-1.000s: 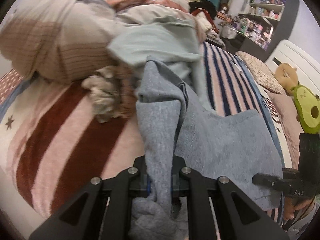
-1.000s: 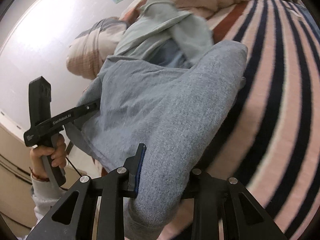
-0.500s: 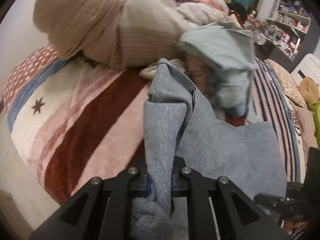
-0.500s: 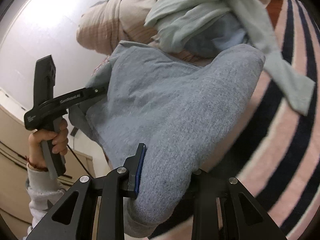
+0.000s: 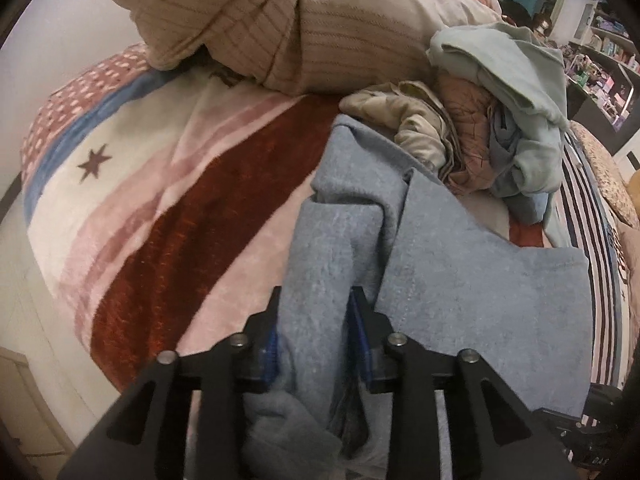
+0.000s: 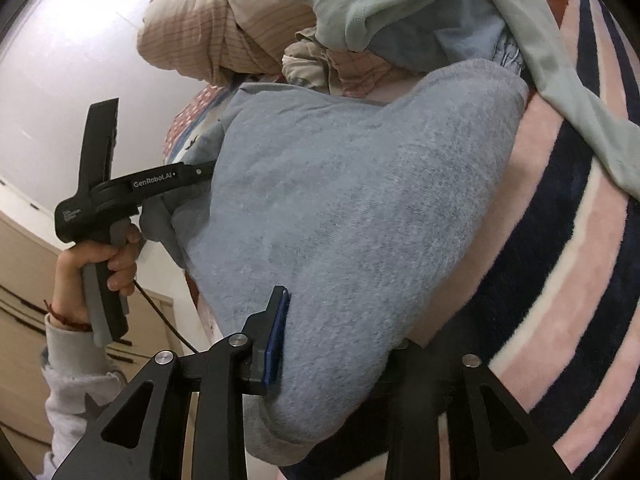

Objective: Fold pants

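Grey-blue fleece pants (image 5: 460,280) lie across the striped blanket (image 5: 168,216); my left gripper (image 5: 314,332) and right gripper (image 6: 340,340) each clamp a bunched fold.

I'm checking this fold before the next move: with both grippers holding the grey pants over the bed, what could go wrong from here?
1. The grey pants are bunched and twisted in the left gripper, so the fold may come out crooked.
2. The clothes pile lies right beside the pants; pushing further forward could snag it.
3. The right gripper pinches a thick wad near the edge, which might slip.
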### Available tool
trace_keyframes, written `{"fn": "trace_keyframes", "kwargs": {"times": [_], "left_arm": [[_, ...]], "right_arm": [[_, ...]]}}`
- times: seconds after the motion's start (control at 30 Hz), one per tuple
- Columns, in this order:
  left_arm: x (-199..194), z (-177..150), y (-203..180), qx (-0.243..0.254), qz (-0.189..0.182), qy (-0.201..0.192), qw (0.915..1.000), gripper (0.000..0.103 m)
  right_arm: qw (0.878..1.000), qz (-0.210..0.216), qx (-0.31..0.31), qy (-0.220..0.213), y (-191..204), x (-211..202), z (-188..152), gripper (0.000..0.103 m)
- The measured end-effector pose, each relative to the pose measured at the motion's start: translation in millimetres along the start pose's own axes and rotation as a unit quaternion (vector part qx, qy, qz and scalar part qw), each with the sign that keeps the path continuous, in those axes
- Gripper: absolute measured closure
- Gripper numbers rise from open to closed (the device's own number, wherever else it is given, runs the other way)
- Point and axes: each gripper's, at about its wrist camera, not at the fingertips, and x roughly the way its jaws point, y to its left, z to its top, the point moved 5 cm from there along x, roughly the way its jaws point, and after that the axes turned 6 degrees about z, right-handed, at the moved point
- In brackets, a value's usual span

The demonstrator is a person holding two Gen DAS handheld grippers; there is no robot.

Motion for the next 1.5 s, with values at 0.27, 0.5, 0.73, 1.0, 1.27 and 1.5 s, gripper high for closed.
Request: {"fn": "trace_keyframes", "kwargs": {"times": [0.27,0.5,0.73,1.0,1.27,1.5], "left_arm": [[-26,-11,4,-0.001,0.024,-0.028,0.9993,0.038],[-70,-26,-23,0.018,0.040,-0.079,0.9959,0.027],[-113,-39,-69,0.040,0.034,-0.129,0.9902,0.021],[-165,-63,-163,0.086,-0.021,-0.186,0.9786,0.016],[-227,-100,-265,0.129,-0.097,-0.251,0.9544,0.009],[-267,-142,-322,0.148,-0.118,-0.300,0.9350,0.002]], "right_arm": [[0.996,-0.051,-0.070,-0.005,11,-21,-17,0.054],[0.991,-0.073,-0.105,-0.039,12,-57,-35,0.045],[0.987,-0.089,-0.105,-0.087,-4,-108,-64,0.035],[0.975,-0.137,-0.100,-0.142,-37,-176,-96,0.023],[0.941,-0.224,-0.097,-0.234,-55,-273,-139,0.010],[0.896,-0.307,-0.110,-0.302,-46,-353,-182,0.001]]}}
